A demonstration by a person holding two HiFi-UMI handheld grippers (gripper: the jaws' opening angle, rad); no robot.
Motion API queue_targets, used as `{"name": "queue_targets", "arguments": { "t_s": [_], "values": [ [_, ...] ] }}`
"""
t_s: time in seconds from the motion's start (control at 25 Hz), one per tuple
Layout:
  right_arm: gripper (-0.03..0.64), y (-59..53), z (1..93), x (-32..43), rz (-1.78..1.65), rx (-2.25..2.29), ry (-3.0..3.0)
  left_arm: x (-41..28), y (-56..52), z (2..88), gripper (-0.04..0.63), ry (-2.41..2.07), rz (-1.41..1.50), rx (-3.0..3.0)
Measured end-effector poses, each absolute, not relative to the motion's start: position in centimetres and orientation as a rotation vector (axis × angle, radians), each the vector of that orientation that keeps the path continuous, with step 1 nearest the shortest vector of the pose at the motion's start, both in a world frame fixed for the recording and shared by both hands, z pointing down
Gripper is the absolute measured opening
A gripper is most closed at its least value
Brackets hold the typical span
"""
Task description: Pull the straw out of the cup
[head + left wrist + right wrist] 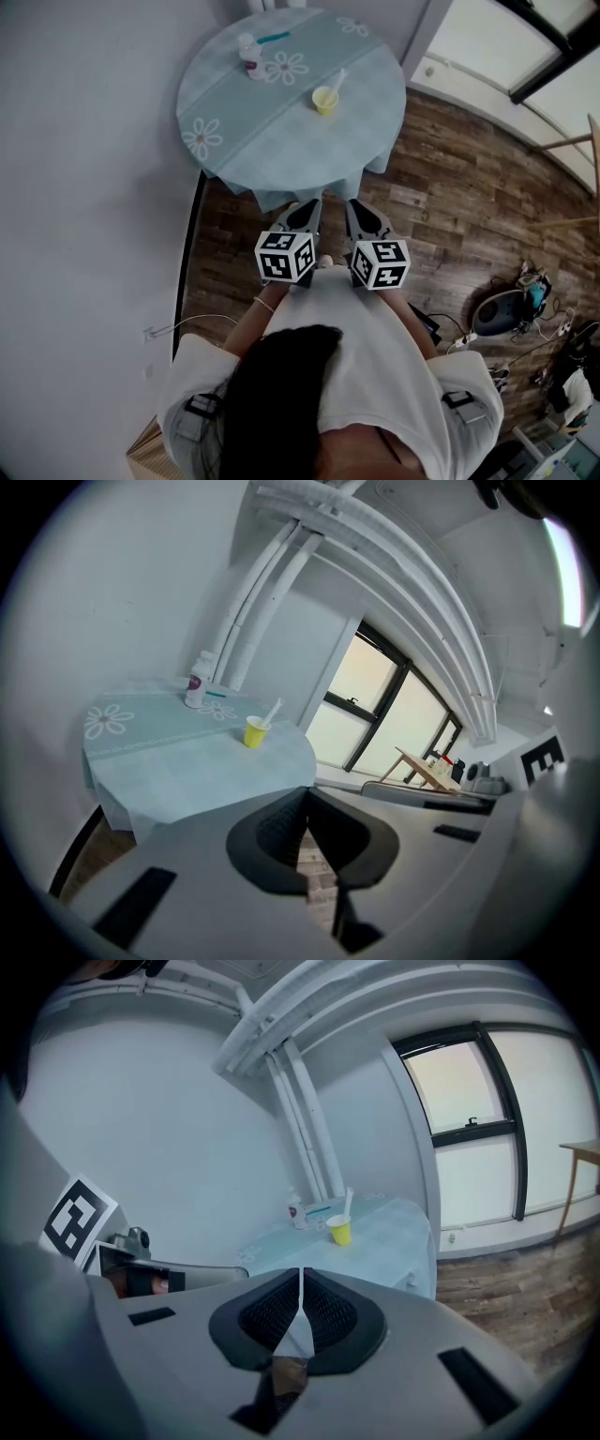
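Cup (pixel 324 99) on rnd clothed table (pixel 272 141), wood floor (pixel 450 197).

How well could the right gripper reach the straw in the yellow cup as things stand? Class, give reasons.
Probably not yet: the right gripper, shut, sits short of the table, with the straw well in from its edge. Nothing blocks the path.

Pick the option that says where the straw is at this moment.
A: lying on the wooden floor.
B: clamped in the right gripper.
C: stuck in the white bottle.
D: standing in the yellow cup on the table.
D: the straw leans out of the yellow cup, which stands on the round table.
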State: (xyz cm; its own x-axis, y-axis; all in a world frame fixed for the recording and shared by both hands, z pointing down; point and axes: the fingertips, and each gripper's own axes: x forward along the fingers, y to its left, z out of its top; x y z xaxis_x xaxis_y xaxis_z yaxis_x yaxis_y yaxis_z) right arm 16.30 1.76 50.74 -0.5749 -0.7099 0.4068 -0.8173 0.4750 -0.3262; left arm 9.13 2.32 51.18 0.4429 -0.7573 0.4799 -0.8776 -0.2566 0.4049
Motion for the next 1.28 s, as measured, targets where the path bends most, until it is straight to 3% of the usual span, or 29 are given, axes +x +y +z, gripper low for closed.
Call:
{"name": "queue_targets", "arguments": {
  "t_s": [1.28],
  "values": [
    [0.035,-13.3,50.3,9.9,0.768,1.477,-2.413,2.8,-13.6,51.1,0.006,-1.193,0.287,2.128]
  ]
}}
